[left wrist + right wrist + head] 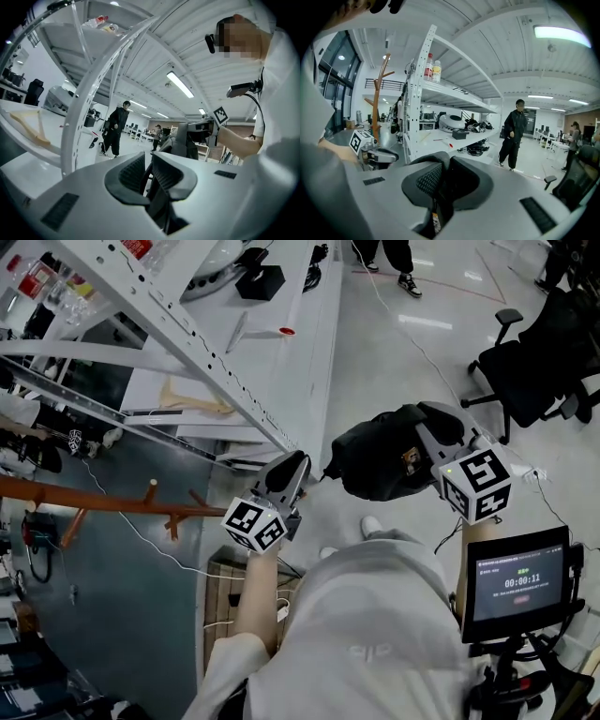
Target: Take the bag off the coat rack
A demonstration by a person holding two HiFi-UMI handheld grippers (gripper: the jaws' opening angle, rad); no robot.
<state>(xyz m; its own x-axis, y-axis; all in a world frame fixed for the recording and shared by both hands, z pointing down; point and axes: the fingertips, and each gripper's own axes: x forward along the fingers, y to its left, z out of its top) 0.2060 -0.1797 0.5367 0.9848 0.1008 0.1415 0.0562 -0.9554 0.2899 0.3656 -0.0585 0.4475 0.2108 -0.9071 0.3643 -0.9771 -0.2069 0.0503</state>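
The R gripper [427,427] [443,180] was seen w/ jaws closed on dark fabric of the black bag [380,463]; the bag was bunched round its tips and hung just below them, and a small yellowish tag [436,224] was visible under the pads. The L gripper [298,465] [147,171] was held w/ jaws nearly together on a thin dark strap [322,475] that ran from its tips across to the bag's near edge. The bag was thus carried between the two grippers, closer to the R one, above the floor. The wooden coat rack [94,498] [377,93] was seen well apart from the bag, beyond the L gripper on its outer side, w/ nothing hanging on the pegs in view. White metal shelving [187,343] was seen ahead of the L gripper. A black office chair [525,371] stood ahead of the R gripper, and a timer screen [520,582] was mounted just behind its marker cube. A person in dark clothes [513,133] was seen standing far ahead of the R gripper.
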